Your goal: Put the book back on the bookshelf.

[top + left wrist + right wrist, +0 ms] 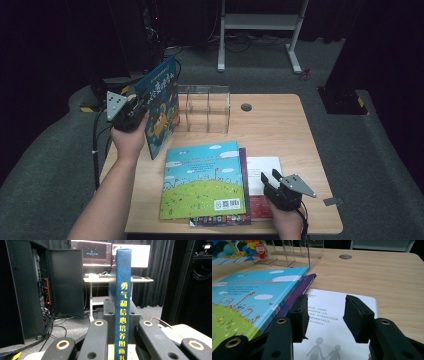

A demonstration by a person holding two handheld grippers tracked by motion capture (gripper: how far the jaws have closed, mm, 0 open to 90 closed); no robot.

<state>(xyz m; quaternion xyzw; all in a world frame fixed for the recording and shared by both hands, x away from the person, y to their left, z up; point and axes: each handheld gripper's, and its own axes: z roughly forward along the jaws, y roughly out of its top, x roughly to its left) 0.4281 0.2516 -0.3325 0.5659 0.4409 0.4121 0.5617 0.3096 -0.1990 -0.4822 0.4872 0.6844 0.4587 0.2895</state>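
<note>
Blue book [122,302] spine, yellow Chinese lettering 勇气和信心培养图画书, clamped between jaws.

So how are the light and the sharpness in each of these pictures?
High view: the table is lit, the room around it dark. Left gripper view: the blue book spine is readable, the screens behind glare white. Right gripper view: even light, and the near black fingers look soft.

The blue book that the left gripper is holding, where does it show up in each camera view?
High view: blue book stands upright at upper left, clamped in the left gripper.
Left gripper view: its spine rises up the centre between the jaws.
Right gripper view: its cover fills the top left corner.
Shared landmark: the clear acrylic rack beside it.
</note>
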